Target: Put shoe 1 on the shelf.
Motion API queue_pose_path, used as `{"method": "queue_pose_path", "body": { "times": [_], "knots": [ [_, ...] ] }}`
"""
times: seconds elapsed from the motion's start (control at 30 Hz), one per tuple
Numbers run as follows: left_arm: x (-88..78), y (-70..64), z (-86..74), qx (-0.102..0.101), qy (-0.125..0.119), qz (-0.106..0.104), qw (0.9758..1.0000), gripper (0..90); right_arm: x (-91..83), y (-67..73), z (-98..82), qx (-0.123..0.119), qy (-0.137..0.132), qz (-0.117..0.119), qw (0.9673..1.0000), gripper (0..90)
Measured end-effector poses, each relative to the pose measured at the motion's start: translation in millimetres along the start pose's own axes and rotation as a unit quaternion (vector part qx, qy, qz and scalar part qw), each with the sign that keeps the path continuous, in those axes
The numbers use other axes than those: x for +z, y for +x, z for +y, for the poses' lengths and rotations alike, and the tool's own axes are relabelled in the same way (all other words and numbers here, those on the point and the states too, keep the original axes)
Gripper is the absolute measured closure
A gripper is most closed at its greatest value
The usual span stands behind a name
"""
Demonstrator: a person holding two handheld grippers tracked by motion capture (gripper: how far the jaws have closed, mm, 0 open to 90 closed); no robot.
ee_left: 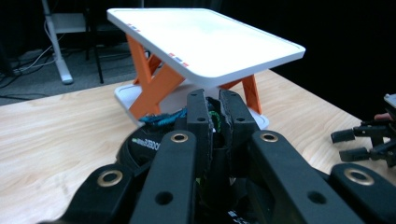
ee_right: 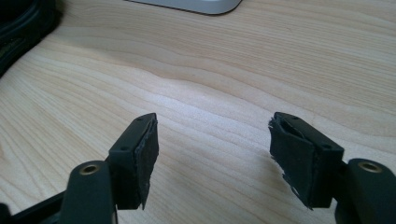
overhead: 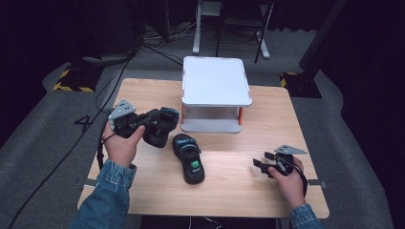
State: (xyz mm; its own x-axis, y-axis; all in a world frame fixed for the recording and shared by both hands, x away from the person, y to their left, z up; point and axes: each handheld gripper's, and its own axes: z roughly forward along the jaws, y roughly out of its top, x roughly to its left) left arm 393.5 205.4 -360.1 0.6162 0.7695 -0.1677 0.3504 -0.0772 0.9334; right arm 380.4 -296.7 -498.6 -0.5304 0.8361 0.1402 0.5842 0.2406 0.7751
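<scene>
L gripper (overhead: 154, 120) clamped on black sandal (overhead: 160, 128), just left of white rack (overhead: 217, 81). Sandal label too blurred to read. R gripper (overhead: 260, 161) jaws apart, nothing between.

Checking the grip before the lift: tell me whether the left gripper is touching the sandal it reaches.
Touching. In the left gripper view the left gripper has its jaws closed on a strap of the black sandal, pads pressing it.

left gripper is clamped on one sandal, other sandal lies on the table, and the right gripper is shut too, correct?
Not quite: the right gripper is open, its jaws apart over bare table in the right gripper view. The rest holds: the left gripper is clamped on one sandal, and the other sandal lies on the table.
</scene>
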Motion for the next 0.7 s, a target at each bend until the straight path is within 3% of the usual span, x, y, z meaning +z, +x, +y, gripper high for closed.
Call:
{"method": "queue_pose_path", "body": {
  "times": [0.37,0.7],
  "knots": [
    [55.3,-14.9,9.9,0.004,0.011,-0.016,0.9998,83.9,0.8,0.9,0.6,-0.004,0.003,0.003,1.0000,33.1],
    [98.2,-30.5,6.2,0.007,0.021,-0.027,0.9994,83.9,-10.1,-3.1,-7.8,0.006,-0.002,-0.003,1.0000,33.1]
  ]
}}
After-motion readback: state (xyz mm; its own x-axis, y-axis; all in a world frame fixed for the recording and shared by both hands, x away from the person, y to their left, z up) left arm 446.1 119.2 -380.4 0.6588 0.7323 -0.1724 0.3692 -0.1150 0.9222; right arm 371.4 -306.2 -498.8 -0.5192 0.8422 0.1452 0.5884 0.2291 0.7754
